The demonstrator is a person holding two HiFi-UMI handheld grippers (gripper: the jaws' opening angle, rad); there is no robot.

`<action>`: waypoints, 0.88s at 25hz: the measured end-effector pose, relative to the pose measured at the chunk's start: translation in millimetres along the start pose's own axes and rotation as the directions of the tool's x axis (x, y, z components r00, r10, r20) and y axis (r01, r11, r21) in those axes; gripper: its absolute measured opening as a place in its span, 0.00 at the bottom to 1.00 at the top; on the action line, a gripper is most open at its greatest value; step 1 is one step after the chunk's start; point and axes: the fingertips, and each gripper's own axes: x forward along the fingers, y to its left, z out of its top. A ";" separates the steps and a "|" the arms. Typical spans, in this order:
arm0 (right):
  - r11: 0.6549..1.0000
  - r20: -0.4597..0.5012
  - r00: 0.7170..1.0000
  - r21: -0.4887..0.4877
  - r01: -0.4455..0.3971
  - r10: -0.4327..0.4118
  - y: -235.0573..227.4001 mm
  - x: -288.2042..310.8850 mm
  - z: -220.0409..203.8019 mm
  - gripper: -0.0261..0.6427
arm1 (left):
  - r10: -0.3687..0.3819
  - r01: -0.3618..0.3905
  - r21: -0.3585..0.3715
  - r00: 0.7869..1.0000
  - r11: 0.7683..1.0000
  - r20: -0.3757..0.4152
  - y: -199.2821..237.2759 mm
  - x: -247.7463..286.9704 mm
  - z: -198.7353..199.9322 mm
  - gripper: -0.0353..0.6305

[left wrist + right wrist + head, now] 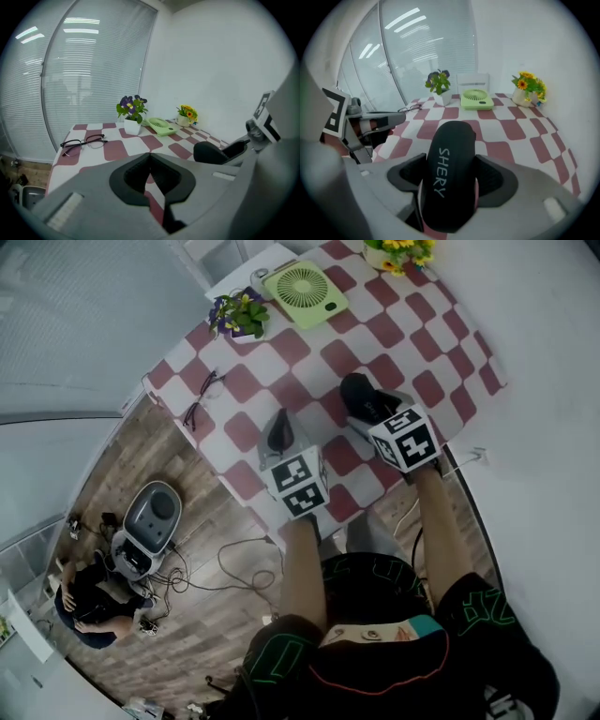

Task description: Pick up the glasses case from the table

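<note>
My bare left forearm (302, 568) reaches forward to the near edge of the table (234, 456). My left gripper (150, 161) points ahead and slightly down, its jaws pressed together with nothing between them, and its marker cube (300, 486) faces up at me. My right forearm (441, 531) stretches further out beside it. My right gripper (373, 413) tilts steeply down. Its jaws stand wide, and the pads (408, 174) lie against both long sides of the glasses case (450, 154).
</note>
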 end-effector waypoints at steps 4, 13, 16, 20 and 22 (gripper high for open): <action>0.999 0.133 0.991 0.045 0.003 -0.009 -6.9 -42.8 12.6 0.53 | 0.007 -0.006 -0.021 0.999 1.000 0.053 -20.6 -22.8 21.3 0.06; 0.996 0.488 0.869 0.058 0.063 -0.083 -46.7 -152.9 55.3 0.53 | -0.084 0.055 0.119 0.964 0.991 0.253 -99.7 -54.1 101.2 0.06; 0.997 0.587 0.805 0.028 0.076 -0.078 -53.1 -187.5 63.5 0.53 | -0.101 0.049 0.171 0.945 0.984 0.312 -118.6 -69.1 127.2 0.06; 0.994 0.675 0.731 0.029 0.106 -0.097 -71.9 -228.7 72.2 0.53 | -0.115 0.033 0.210 0.914 0.977 0.390 -138.2 -86.9 156.1 0.06; 0.992 0.713 0.691 0.045 0.122 -0.117 -83.4 -247.9 75.1 0.53 | -0.121 0.024 0.222 0.893 0.975 0.433 -146.1 -94.8 171.8 0.06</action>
